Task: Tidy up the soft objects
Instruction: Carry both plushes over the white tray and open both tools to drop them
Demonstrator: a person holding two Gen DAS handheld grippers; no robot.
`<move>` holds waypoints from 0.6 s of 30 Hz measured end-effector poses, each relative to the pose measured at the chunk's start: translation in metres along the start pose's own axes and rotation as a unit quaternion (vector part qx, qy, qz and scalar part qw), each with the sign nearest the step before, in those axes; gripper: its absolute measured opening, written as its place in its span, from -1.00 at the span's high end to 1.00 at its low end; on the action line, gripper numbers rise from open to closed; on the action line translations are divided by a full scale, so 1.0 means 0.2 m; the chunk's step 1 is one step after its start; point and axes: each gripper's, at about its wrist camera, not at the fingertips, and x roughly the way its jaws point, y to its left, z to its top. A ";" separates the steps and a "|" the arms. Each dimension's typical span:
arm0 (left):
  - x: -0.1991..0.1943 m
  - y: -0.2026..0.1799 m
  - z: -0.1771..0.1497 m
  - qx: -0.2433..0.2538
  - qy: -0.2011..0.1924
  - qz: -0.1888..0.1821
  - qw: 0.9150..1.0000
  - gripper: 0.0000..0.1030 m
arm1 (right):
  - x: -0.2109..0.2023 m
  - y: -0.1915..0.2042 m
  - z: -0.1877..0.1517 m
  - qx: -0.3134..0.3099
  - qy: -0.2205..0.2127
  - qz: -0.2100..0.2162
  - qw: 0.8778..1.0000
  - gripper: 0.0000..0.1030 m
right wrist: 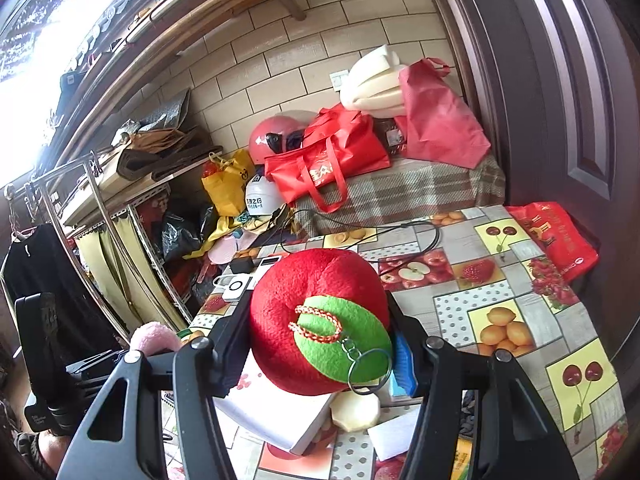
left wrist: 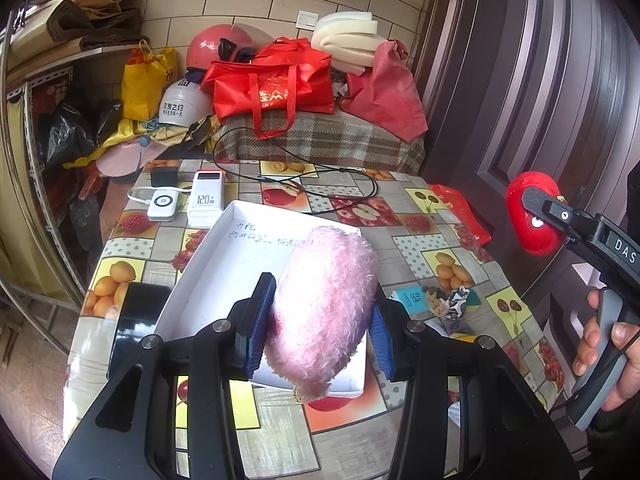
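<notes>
While your left gripper (left wrist: 320, 320) clamps the pink fluffy toy (left wrist: 324, 312) between its blue pads (left wrist: 256, 320), the toy's long axis runs away from you and slightly right, its far end over the white box (left wrist: 224, 276) and its near end hanging past the box's front wall. It hangs above the box; whether it touches the floor of the box you cannot tell.

Around the box, the table (left wrist: 440, 240) carries a fruit-patterned cloth, and a brown tiled wall (left wrist: 240, 0) and a dark wooden door (left wrist: 540, 80) close the room behind and to the right of it. Beyond the box's far side stands a plaid-covered bench (left wrist: 320, 140) piled with a red tote bag (left wrist: 276, 84), a pink helmet (left wrist: 212, 48) and folded white foam (left wrist: 344, 40).

To the right of the box, well apart from it, your right gripper (right wrist: 320, 344) is closed around the red plush apple (right wrist: 316, 316), held in the air beyond the table's edge. In the right wrist view its green leaf patch (right wrist: 340, 340) faces the camera and a metal key ring (right wrist: 370, 372) dangles from it, toward you.

Just left of the box's far corner lie a white power bank (left wrist: 206, 200) marked 120W and a smaller white charger (left wrist: 162, 204); a black cable (left wrist: 320, 184) loops behind the box. A black phone (left wrist: 136, 320) lies against the box's left wall, and a small teal carton (left wrist: 412, 300) and a crumpled patterned scrap (left wrist: 452, 302) sit just right of it.
</notes>
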 end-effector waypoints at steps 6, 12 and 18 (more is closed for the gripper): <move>0.04 0.03 0.01 -0.004 0.006 0.003 1.000 0.15 | 0.07 0.01 -0.01 -0.002 0.013 0.006 1.000 -0.15; 0.12 0.05 0.01 -0.009 0.017 0.003 1.000 0.15 | 0.14 0.01 -0.02 -0.006 0.026 0.008 1.000 -0.15; 0.21 0.09 0.00 -0.015 0.035 0.005 0.999 0.15 | 0.25 0.02 -0.03 -0.012 0.046 0.013 0.999 -0.16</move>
